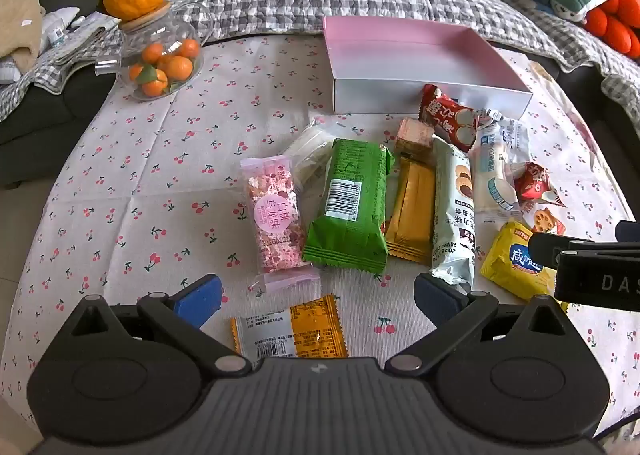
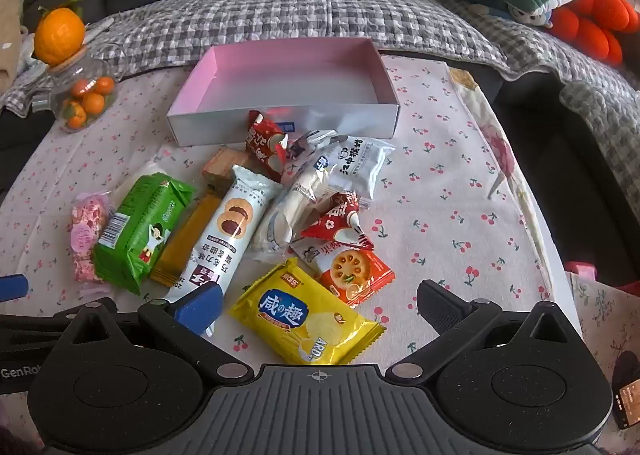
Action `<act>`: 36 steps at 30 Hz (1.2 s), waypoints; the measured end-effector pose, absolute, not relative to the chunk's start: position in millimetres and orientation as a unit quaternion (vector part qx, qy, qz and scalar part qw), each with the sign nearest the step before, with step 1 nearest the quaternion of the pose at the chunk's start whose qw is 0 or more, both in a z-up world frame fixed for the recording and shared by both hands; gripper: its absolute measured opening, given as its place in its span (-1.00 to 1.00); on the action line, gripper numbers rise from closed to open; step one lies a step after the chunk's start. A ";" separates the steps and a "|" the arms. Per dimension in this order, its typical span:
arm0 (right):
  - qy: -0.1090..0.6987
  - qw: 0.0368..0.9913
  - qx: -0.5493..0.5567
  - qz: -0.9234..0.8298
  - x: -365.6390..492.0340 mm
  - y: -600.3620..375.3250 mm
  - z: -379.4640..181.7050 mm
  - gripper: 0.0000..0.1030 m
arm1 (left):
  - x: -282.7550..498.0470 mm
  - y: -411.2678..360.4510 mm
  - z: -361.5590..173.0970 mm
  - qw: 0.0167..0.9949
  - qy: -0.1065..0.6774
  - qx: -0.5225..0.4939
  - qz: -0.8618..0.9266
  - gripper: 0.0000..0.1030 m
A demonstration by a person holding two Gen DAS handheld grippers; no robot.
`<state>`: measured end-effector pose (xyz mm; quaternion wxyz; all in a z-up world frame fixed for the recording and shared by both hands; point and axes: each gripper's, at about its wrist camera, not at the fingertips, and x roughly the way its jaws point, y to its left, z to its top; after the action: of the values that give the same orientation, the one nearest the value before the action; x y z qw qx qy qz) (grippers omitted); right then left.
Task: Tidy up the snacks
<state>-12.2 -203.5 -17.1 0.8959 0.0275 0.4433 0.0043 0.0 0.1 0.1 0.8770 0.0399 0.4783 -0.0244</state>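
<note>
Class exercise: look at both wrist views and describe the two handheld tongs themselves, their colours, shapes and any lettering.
Both tongs, left and right, have a ribbed dark grey body, two round black discs and black link arms with silver pins. Each shows a blue pad and a darker one. White lettering marks the right tongs' side in the left view.

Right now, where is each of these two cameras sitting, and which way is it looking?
Left wrist: on the left tool, angled down at the snacks; its open fingers frame an orange packet; the right tool's tip shows at right.
Right wrist: on the right tool, angled down; open fingers frame a yellow packet.
Shared: pink box, green packet, sofa behind.
</note>
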 end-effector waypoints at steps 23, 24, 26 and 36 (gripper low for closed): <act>0.443 0.896 0.028 0.004 -12.2 -203.9 -17.3 1.00 | -1.8 -2.9 -2.0 0.876 0.480 0.041 -0.024 0.99; 0.443 0.896 0.028 0.004 -12.1 -203.8 -17.4 1.00 | -2.0 -3.1 -2.1 0.876 0.481 0.041 -0.024 0.99; 0.443 0.896 0.028 0.004 -12.1 -203.7 -17.3 1.00 | -1.7 -2.9 -1.9 0.875 0.481 0.041 -0.024 0.99; 0.444 0.896 0.027 0.004 -12.2 -204.1 -17.8 1.00 | -2.0 -2.6 -1.3 0.875 0.481 0.041 -0.024 0.99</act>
<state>-12.2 -204.1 -17.8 0.8957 0.0274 0.4439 0.0037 -2.0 -2.6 -1.3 0.8753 0.0413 0.4812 -0.0243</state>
